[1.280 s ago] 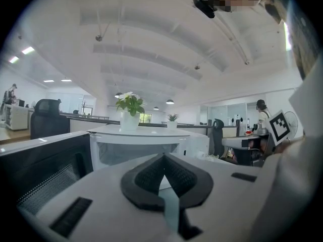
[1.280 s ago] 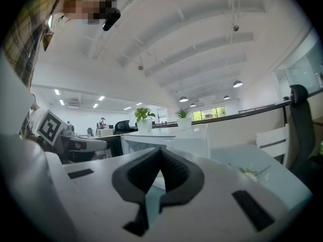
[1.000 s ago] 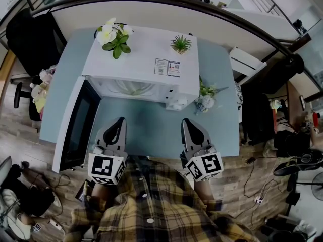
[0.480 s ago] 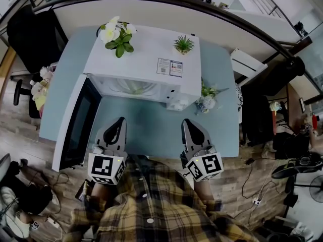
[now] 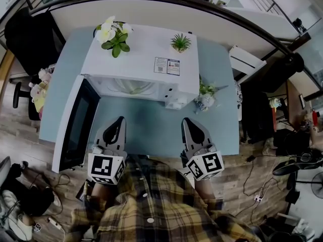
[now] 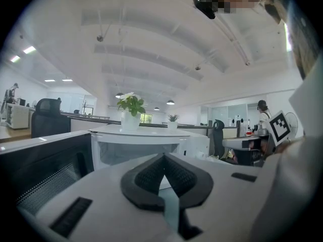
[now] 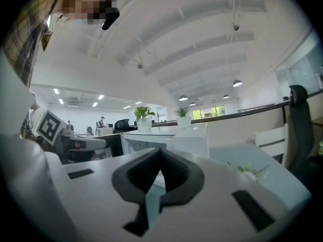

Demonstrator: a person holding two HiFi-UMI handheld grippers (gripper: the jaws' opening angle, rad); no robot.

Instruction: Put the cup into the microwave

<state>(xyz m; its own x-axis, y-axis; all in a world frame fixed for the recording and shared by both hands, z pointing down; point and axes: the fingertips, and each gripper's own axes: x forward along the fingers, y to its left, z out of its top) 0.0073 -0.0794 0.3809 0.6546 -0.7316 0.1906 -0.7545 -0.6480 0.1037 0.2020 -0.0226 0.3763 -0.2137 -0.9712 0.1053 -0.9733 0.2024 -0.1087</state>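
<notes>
Microwave (image 5: 141, 59) is on the table (image 5: 151, 130) ahead of you, door (image 5: 75, 125) swung out left, flowering plant (image 5: 113, 37) and small plant (image 5: 180, 43) on top, flowers (image 5: 206, 97) just right.

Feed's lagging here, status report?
Left gripper, right gripper shut, empty. Microwave door open. Cup not clearly visible. Nothing blocking the opening.

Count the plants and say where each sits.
3: a white-flowered plant on the microwave, left side; a small spiky plant on it, right side; a flower bunch on the table by the microwave's right front corner. Others may be hidden.
</notes>
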